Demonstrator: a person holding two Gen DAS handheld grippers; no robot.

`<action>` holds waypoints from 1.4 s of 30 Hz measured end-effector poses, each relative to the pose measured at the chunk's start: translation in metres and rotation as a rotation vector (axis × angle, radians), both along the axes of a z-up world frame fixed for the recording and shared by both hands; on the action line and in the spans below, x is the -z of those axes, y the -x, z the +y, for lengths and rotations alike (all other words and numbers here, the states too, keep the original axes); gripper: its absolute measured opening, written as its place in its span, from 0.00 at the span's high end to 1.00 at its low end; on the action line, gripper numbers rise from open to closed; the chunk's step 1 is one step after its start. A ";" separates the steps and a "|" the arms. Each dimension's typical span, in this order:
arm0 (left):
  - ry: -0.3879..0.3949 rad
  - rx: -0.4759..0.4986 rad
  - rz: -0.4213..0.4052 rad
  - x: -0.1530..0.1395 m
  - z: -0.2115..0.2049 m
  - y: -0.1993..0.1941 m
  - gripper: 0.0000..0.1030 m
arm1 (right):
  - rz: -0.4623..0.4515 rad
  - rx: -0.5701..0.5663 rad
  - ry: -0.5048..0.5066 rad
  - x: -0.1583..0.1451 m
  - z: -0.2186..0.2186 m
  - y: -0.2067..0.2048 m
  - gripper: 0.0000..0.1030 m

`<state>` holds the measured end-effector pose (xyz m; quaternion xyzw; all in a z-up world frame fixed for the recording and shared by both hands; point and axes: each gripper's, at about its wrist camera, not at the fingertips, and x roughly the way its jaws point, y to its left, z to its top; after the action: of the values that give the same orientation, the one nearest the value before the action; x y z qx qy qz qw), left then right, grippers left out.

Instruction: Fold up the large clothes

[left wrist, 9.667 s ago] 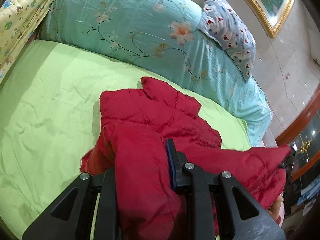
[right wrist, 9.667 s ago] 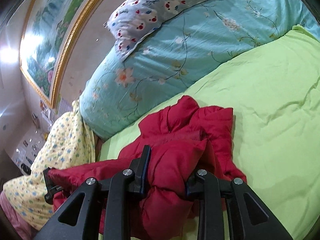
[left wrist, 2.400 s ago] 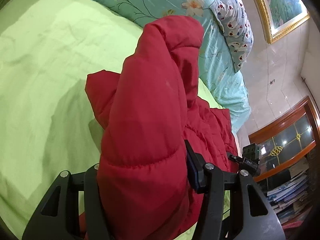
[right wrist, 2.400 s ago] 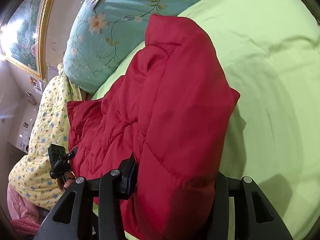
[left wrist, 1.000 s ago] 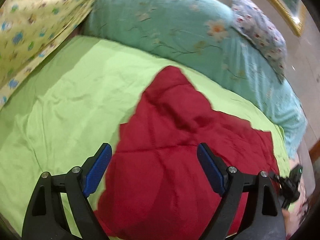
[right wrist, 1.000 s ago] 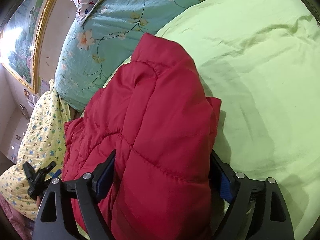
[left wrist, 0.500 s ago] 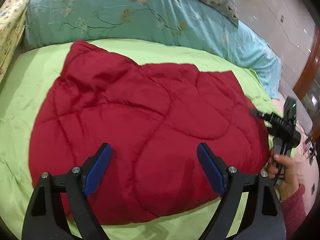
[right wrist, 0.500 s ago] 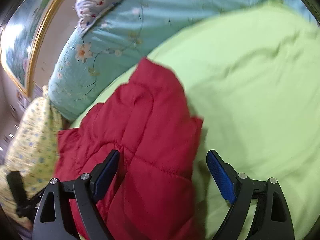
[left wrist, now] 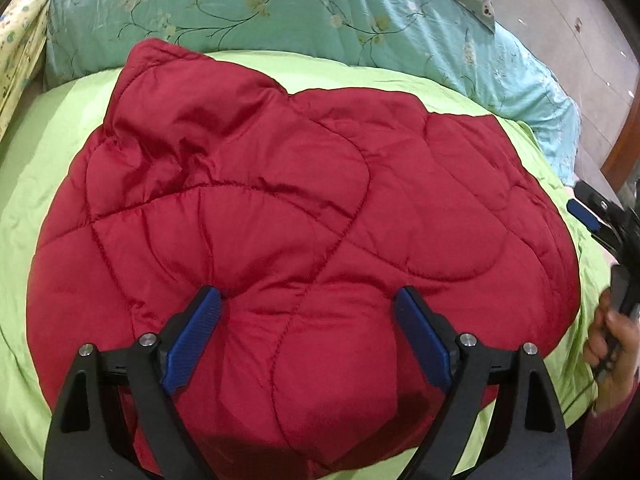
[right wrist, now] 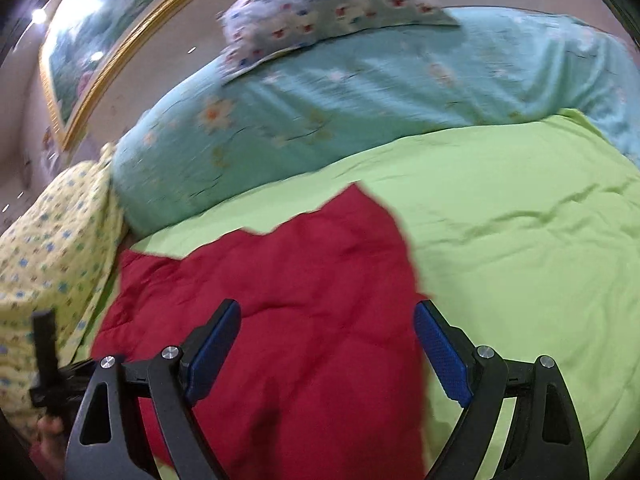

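Note:
A red quilted padded jacket lies folded in a broad flat bundle on the lime green bed sheet. My left gripper is open, its blue pads spread wide just above the near edge of the jacket, holding nothing. My right gripper is open too, over the jacket's right part, empty. In the left wrist view the right gripper shows at the right edge, held in a hand. The right wrist view is blurred by motion.
A teal floral duvet is bunched along the far side of the bed, with a patterned pillow on top. A yellow floral blanket lies at the left. A gold-framed picture hangs on the wall.
Both grippers opened and let go of the jacket, which now lies flat on the sheet. Both grippers have drawn back; the right one has swung upward.

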<state>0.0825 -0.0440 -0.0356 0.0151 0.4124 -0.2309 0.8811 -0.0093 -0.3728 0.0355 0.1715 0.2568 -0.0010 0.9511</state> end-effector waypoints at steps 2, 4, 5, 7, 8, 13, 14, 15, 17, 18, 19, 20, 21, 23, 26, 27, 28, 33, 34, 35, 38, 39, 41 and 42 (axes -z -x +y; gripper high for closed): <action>-0.003 -0.004 0.000 0.000 0.000 -0.002 0.13 | 0.023 -0.058 0.033 -0.003 0.021 -0.007 0.13; -0.009 -0.005 -0.001 0.001 -0.001 -0.002 0.12 | 0.065 -0.105 0.076 -0.003 0.041 -0.017 0.13; -0.011 -0.005 -0.001 0.001 -0.002 -0.002 0.12 | 0.091 -0.125 0.100 -0.002 0.050 -0.023 0.13; -0.015 -0.005 0.003 0.000 -0.002 -0.003 0.12 | 0.155 -0.159 0.153 0.003 0.067 -0.039 0.13; -0.015 -0.006 0.007 0.000 -0.002 -0.004 0.12 | 0.185 -0.169 0.178 0.006 0.075 -0.047 0.13; -0.023 -0.009 0.038 -0.003 -0.004 -0.011 0.12 | 0.322 -0.172 0.222 0.032 0.085 -0.082 0.12; -0.024 -0.010 0.043 -0.004 -0.003 -0.011 0.12 | 0.326 -0.164 0.218 0.037 0.083 -0.089 0.10; -0.023 -0.012 0.046 -0.006 -0.003 -0.012 0.12 | 0.333 -0.156 0.208 0.039 0.080 -0.094 0.10; -0.018 -0.022 0.034 -0.012 0.000 -0.015 0.12 | 0.341 -0.138 0.188 0.042 0.073 -0.103 0.10; -0.014 -0.034 0.027 -0.016 0.003 -0.018 0.12 | 0.343 -0.124 0.177 0.043 0.069 -0.108 0.10; -0.016 -0.054 0.026 -0.018 0.006 -0.024 0.12 | 0.345 -0.115 0.171 0.044 0.067 -0.112 0.10; -0.022 -0.076 0.031 -0.019 0.008 -0.031 0.12 | 0.345 -0.108 0.169 0.045 0.066 -0.114 0.10; -0.027 -0.100 0.036 -0.019 0.011 -0.040 0.12 | 0.347 -0.103 0.166 0.046 0.066 -0.118 0.10; -0.035 -0.138 0.048 -0.019 0.014 -0.059 0.12 | 0.348 -0.094 0.159 0.047 0.062 -0.122 0.10; -0.054 -0.203 0.089 -0.013 0.017 -0.094 0.12 | 0.356 -0.085 0.149 0.048 0.058 -0.127 0.10; -0.058 -0.224 0.106 -0.010 0.018 -0.106 0.12 | 0.358 -0.083 0.144 0.049 0.056 -0.129 0.10; -0.061 -0.246 0.125 -0.007 0.019 -0.118 0.12 | 0.359 -0.082 0.141 0.049 0.054 -0.130 0.10; -0.010 -0.318 0.221 0.014 0.030 -0.163 0.08 | 0.364 -0.067 0.074 0.055 0.036 -0.144 0.10; -0.004 -0.325 0.226 0.016 0.031 -0.167 0.08 | 0.366 -0.057 0.065 0.056 0.034 -0.146 0.10; 0.001 -0.333 0.227 0.016 0.032 -0.171 0.07 | 0.366 -0.051 0.060 0.057 0.032 -0.147 0.10; 0.008 -0.339 0.227 0.016 0.032 -0.170 0.07 | 0.377 -0.033 0.054 0.061 0.029 -0.153 0.10; 0.012 -0.338 0.223 0.014 0.032 -0.167 0.07 | 0.381 -0.031 0.059 0.062 0.029 -0.155 0.10; 0.023 -0.333 0.206 0.008 0.035 -0.155 0.07 | 0.385 -0.030 0.065 0.064 0.029 -0.157 0.09; 0.024 -0.326 0.200 0.005 0.034 -0.150 0.07 | 0.387 -0.032 0.068 0.065 0.029 -0.157 0.09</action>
<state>0.2328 -0.0104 -0.0403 -0.0853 0.4920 -0.0905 0.8617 0.1480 -0.3437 -0.0293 0.1321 0.4372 -0.0276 0.8892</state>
